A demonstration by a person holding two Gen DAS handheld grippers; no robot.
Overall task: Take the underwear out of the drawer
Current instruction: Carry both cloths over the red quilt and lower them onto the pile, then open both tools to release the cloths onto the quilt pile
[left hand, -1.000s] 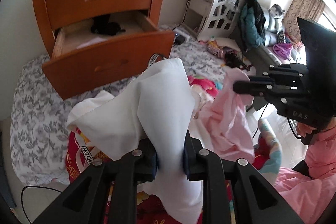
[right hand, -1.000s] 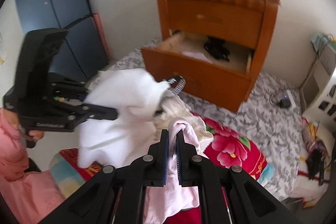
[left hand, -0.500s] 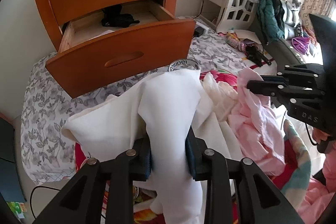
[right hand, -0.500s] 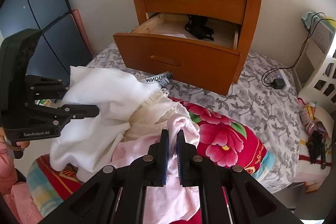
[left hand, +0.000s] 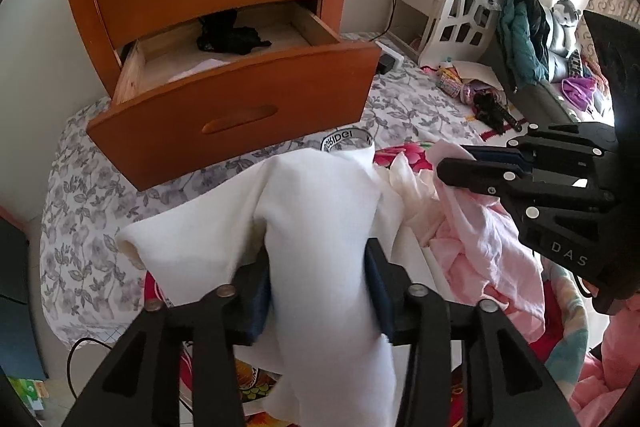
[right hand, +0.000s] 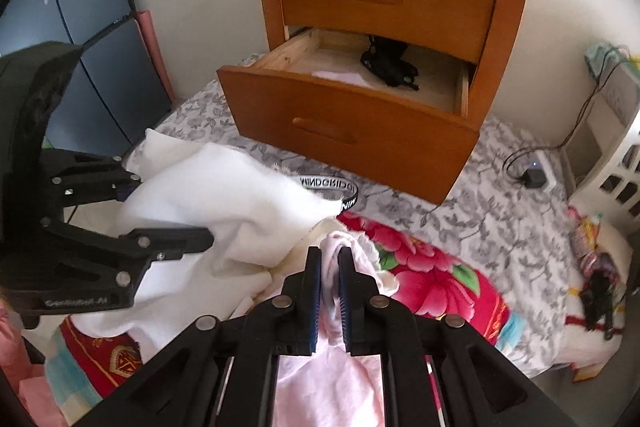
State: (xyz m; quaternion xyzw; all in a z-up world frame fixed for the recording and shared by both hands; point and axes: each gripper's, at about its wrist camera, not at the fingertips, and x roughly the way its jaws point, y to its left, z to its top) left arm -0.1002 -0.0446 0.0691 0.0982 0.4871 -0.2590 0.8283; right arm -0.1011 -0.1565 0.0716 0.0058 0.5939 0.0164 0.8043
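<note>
A black underwear piece lies at the back of the open lower drawer of the wooden nightstand. My left gripper hovers low over a clothes pile on the bed. Its jaws are opening, and a white garment still stands loosely between them. My right gripper is shut on a pink garment just to the right. A lettered waistband peeks out behind the white cloth.
A red floral blanket and a grey flowered sheet cover the bed. A white cut-out cabinet and heaped clothes stand at the right. A charger with cable lies near the nightstand. A dark blue cabinet is at the left.
Both grippers sank with their garments onto the pile. The left jaws spread wider around the white garment. The right jaws stayed clamped on the pink one.
</note>
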